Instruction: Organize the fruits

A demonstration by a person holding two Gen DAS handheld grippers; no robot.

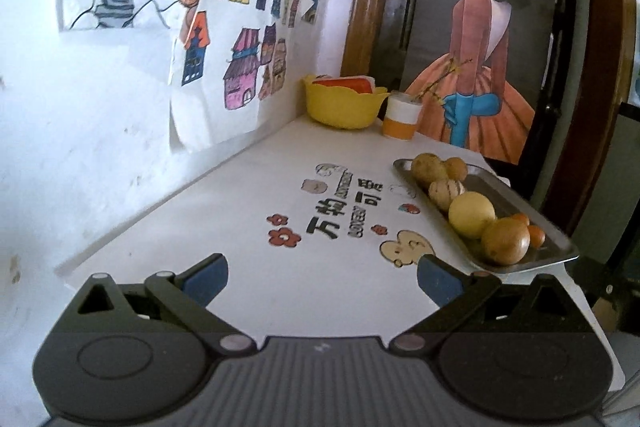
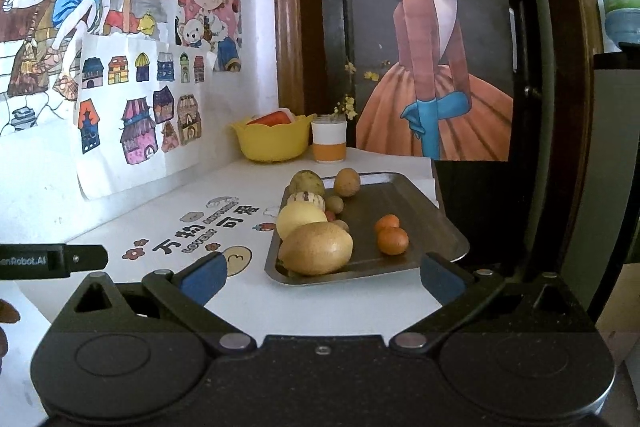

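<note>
Now we hold left gripper (image 1: 322, 277) and right gripper (image 2: 320, 277) with fingers apart, empty. Mixed fruits crowd rectangular steel tray (image 2: 400, 187) at worktop edge. We risk rolling large brownish-yellow oval fruit (image 2: 316, 247) off; round skin slips.

We see the rectangular metal tray (image 2: 404, 195) on the white tabletop (image 2: 248, 291) — fruits inside, leftward; behind it, yellow bowl (image 2: 272, 143) left of orange-banded cup (image 2: 329, 143).
</note>
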